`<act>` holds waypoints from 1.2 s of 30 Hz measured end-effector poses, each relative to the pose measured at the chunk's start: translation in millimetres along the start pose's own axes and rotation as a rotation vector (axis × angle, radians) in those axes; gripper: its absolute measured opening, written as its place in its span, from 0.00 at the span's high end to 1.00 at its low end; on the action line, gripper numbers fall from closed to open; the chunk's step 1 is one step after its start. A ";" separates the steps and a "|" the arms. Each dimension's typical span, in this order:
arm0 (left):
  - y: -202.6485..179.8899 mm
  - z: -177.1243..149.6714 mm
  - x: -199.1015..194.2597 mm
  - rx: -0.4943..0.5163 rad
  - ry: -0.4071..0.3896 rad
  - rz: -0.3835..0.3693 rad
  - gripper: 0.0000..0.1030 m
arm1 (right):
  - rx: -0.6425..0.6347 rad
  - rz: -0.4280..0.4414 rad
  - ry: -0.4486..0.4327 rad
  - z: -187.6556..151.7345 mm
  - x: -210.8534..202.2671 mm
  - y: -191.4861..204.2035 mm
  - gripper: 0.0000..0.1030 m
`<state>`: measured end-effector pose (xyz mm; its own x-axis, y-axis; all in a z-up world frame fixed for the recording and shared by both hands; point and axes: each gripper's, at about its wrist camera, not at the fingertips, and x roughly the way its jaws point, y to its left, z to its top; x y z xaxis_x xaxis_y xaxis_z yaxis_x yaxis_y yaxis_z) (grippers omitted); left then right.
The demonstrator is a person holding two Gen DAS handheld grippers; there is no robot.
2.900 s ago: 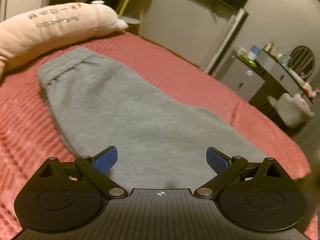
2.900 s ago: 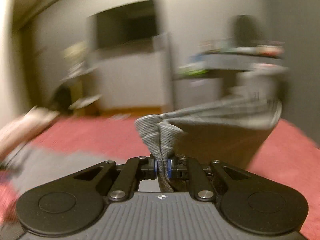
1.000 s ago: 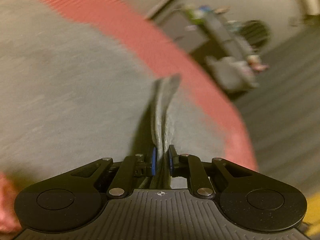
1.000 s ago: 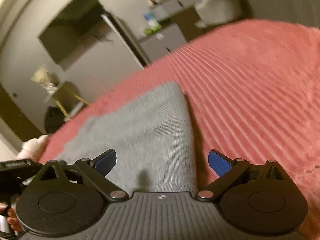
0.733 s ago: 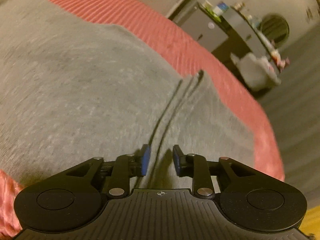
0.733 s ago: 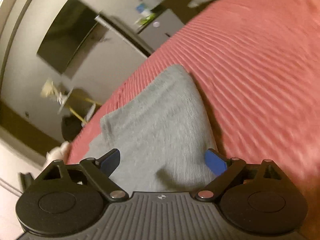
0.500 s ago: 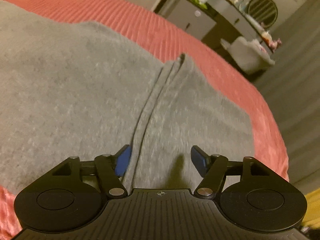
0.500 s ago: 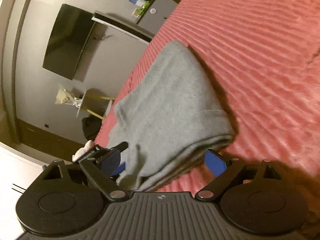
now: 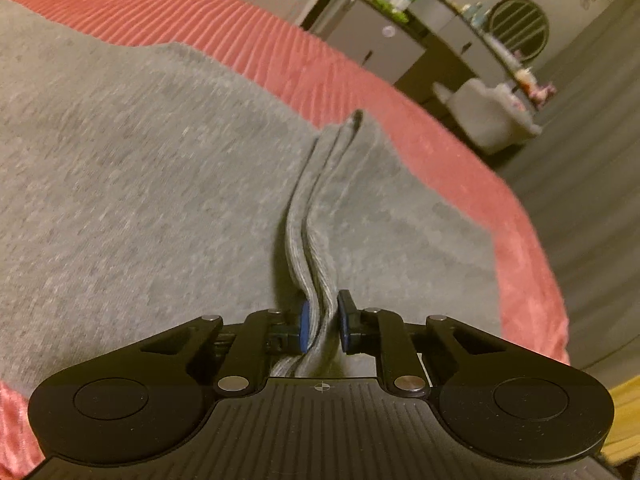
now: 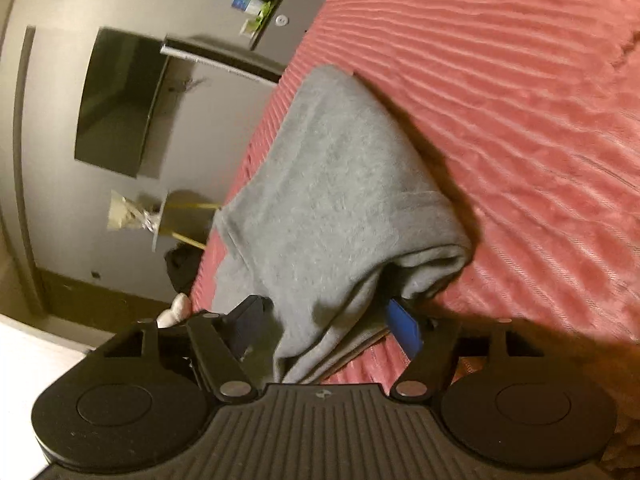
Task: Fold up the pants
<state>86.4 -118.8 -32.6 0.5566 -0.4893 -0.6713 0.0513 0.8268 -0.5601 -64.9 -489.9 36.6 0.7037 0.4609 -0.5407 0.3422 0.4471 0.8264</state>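
Note:
The grey pants (image 9: 140,184) lie folded on the red ribbed bedspread (image 9: 248,28). My left gripper (image 9: 322,326) is shut on a raised ridge of the pants' layered hem edge (image 9: 316,216). In the right wrist view the folded pants (image 10: 332,184) form a thick roll. My right gripper (image 10: 326,326) is open, its blue pads (image 10: 404,326) straddling the near folded end of the pants, one pad above and one under the fabric.
The bed's edge (image 9: 536,264) drops off to the floor at the right. A grey cabinet and dresser with bottles and a round mirror (image 9: 516,26) stand beyond. A wall TV (image 10: 116,104) and a small yellow-legged side table (image 10: 176,216) show in the right wrist view.
My left gripper was open half a second ago and has shut on the hem ridge. My right gripper has stayed open and moved closer over the folded end.

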 end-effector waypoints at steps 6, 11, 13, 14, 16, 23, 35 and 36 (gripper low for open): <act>11.4 -2.9 -12.7 -0.056 -0.040 -0.059 0.84 | 0.014 -0.001 0.036 -3.0 9.7 0.7 0.28; 18.1 -3.7 -13.6 -0.094 -0.037 -0.079 0.84 | 0.013 0.016 0.074 -8.2 8.5 -1.1 0.21; 21.0 -3.1 -14.1 -0.106 -0.035 -0.091 0.84 | -0.005 0.005 0.078 -10.3 10.8 -1.2 0.21; 22.4 -3.6 -15.0 -0.114 -0.035 -0.094 0.84 | -0.007 0.006 0.071 -9.9 11.9 0.2 0.21; 23.4 -3.9 -17.1 -0.112 -0.040 -0.088 0.84 | 0.000 0.014 0.036 -7.4 9.2 -0.4 0.22; 18.0 -4.6 -18.0 -0.086 -0.042 -0.061 0.84 | 0.018 -0.035 -0.108 -3.9 -10.7 -7.2 0.48; 19.2 -4.1 -24.9 -0.100 -0.050 -0.078 0.85 | 0.032 -0.132 -0.152 -4.2 3.2 -13.1 0.81; 20.6 -4.5 -29.3 -0.104 -0.066 -0.086 0.86 | 0.006 -0.125 -0.153 -4.4 1.5 -9.0 0.82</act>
<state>67.4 -88.7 -26.6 0.6075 -0.5349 -0.5872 0.0168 0.7478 -0.6638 -69.7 -489.8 27.7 0.7415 0.2802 -0.6096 0.4362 0.4890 0.7554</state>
